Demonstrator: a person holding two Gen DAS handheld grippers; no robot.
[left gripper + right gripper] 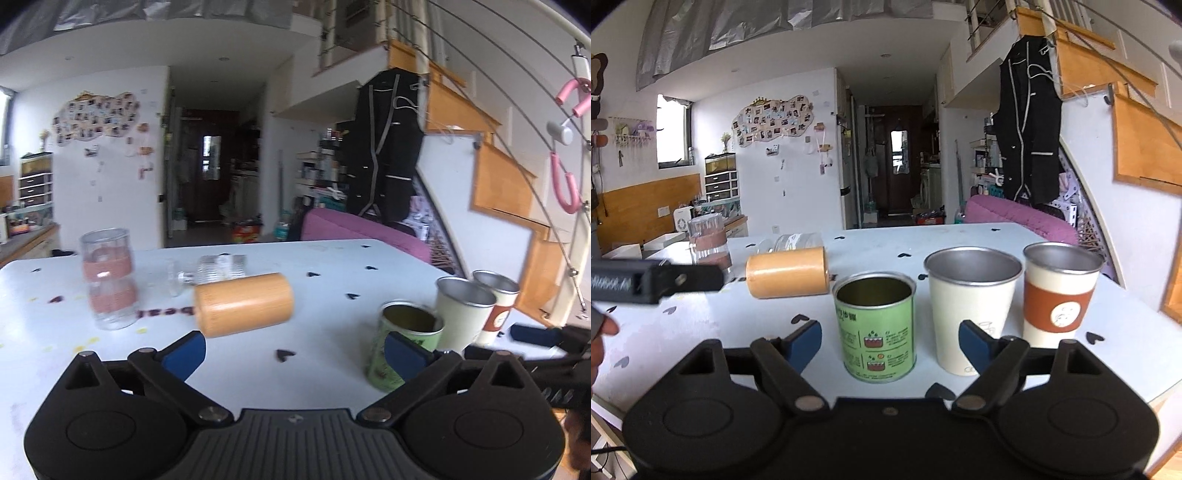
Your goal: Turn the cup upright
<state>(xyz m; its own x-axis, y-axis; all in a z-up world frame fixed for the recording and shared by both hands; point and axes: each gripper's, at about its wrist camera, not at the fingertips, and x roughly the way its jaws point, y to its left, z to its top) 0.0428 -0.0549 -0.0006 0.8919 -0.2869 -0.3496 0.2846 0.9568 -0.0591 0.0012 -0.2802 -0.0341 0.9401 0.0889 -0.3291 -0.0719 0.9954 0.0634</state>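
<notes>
I have the left tool (pixel 293 349) spread wide and empty, pointed at the orange cup (pixel 243 304), which lies on its side on the white surface (pixel 332 266) just ahead of the blue fingertips (pixel 186 350). I read that wide spread as deliberate: the cup's barrel is broad, and I would need the jaws to pass around it before closing. Which end is the mouth I cannot tell from either view. The right tool (pixel 890 343) is also apart and holding nothing; it sits low in front of the green tin (pixel 875 328), with the cream cup (pixel 973 306) and the banded cup (pixel 1060 295) just beside it, all three already upright with mouths up. From the right view the orange cup (pixel 788 272) lies behind and left of the tin, so my left side is the natural one to take it. The clear tumbler (pixel 109 278) stands to the cup's left, and a glass piece (pixel 218 269) lies just behind it, so I would judge a careful approach wise.
</notes>
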